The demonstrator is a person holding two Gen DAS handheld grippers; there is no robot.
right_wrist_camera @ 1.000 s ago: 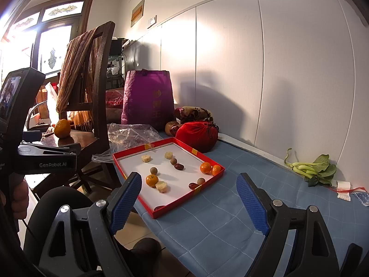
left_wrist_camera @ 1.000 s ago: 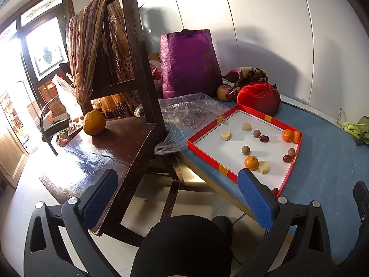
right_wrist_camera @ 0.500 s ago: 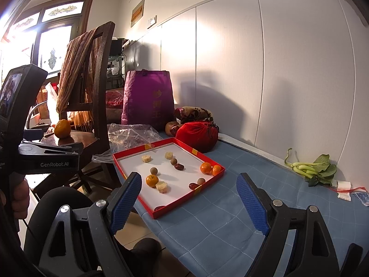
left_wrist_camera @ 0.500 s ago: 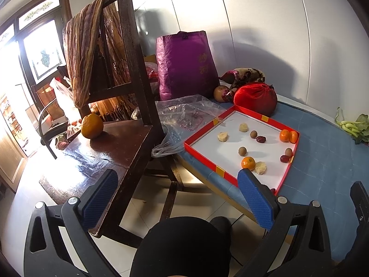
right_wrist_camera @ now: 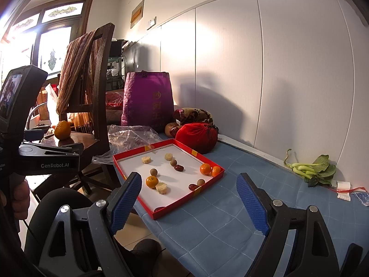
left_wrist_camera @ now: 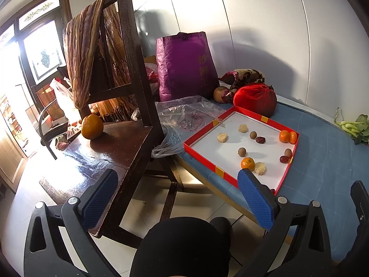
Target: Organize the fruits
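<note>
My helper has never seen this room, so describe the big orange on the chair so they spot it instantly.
Find the dark wooden chair left of the blue table. The big orange sits alone on its seat, far larger than the small oranges in the red tray.

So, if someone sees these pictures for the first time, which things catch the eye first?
Probably the shallow red-rimmed cardboard tray on the blue quilted cloth, with small oranges, brown round fruits and dark red dates scattered inside. Behind it stand a tall purple bag and a red drawstring pouch; a large orange sits alone on the dark wooden chair.
</note>
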